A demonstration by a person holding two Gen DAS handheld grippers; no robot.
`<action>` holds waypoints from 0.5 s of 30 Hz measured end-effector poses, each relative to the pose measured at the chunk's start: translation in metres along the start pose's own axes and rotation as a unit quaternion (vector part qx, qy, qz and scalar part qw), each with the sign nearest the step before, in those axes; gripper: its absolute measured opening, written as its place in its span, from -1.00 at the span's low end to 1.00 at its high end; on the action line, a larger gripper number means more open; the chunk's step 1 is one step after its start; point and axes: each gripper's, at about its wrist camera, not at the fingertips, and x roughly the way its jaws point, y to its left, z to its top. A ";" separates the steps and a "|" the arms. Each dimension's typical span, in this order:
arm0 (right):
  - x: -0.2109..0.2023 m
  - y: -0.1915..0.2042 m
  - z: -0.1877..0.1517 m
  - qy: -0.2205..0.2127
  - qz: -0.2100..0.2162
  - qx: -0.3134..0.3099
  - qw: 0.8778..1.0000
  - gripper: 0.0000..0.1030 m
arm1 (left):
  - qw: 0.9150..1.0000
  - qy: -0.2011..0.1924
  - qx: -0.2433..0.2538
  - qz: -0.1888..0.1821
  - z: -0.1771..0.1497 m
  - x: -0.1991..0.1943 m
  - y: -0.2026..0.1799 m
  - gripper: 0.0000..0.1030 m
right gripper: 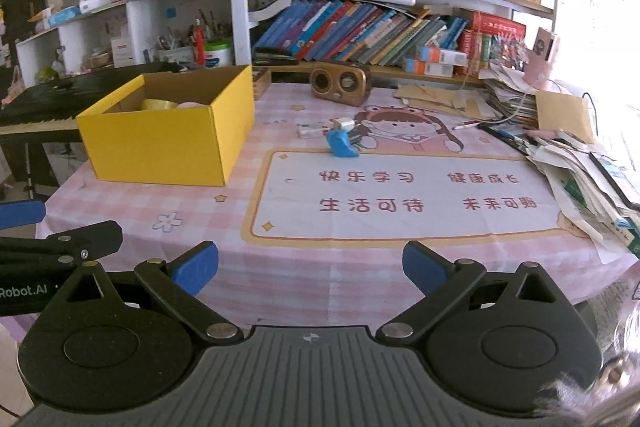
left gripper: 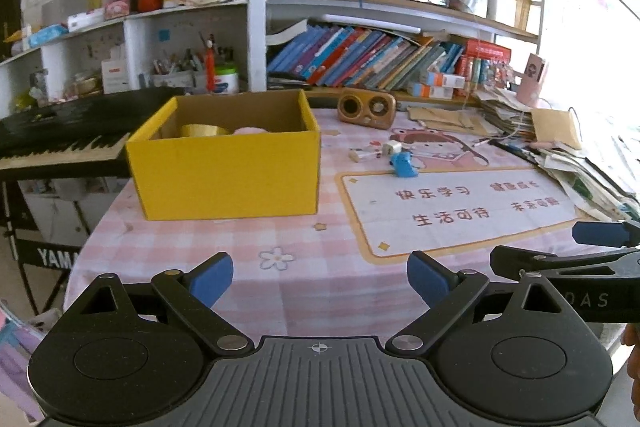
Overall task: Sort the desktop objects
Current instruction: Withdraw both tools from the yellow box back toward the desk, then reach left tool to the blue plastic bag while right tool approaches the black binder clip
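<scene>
We find both the left claw (left gripper: pixel 320 281) and the right claw (right gripper: pixel 311 267) spread apart and empty over the near surface (right gripper: pixel 320 267), the blue toy (right gripper: pixel 341 143) and small clutter awaiting sorting right of the yellow box (right gripper: pixel 160 143), which apparently already holds a tape roll (right gripper: pixel 159 104).

Overexposed right-side daylight, fisheye-curved edges

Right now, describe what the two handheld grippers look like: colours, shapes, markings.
Both are alike. The left gripper has black linkage arms with silver pivot pins, round black discs at its base, a ribbed grey centre plate with a crosshair mark, and blue pads on its fingertips. The right gripper matches; its side reads "DAS", the left's "Robot.AI". No cables or sleeves show.
</scene>
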 end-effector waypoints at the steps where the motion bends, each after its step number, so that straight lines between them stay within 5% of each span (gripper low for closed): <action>1: -0.001 -0.002 0.000 0.000 -0.003 0.001 1.000 0.93 | 1.000 0.002 0.001 -0.004 0.001 0.002 -0.002 0.86; 15: 0.005 -0.029 0.007 0.003 -0.034 0.021 0.999 0.93 | 0.999 0.006 0.017 -0.034 0.012 0.022 -0.021 0.87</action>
